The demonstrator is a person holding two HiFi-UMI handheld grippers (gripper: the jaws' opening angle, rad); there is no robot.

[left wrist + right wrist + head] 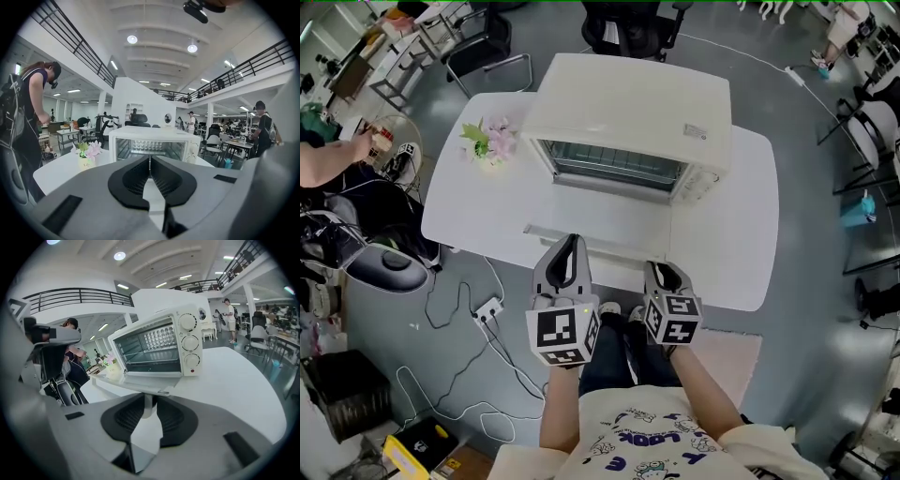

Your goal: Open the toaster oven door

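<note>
The white toaster oven [628, 103] stands at the back of a white table [741, 253]. Its glass door [600, 220] hangs open and lies flat toward me, so the wire rack inside shows. In the right gripper view the oven [159, 341] is close ahead, and the door [140, 383] reaches down to my jaws. My right gripper [662, 272] is at the door's near right corner, and a white piece of the door handle [143, 409] sits between its pads. Beside it, my left gripper [569, 246] is shut and empty, pointing at the oven [150, 140].
A small pot of pink flowers [492, 141] stands on the table left of the oven. A person [328, 164] works at the far left. Cables and a power strip [487, 307] lie on the floor, and chairs [487, 52] stand behind the table.
</note>
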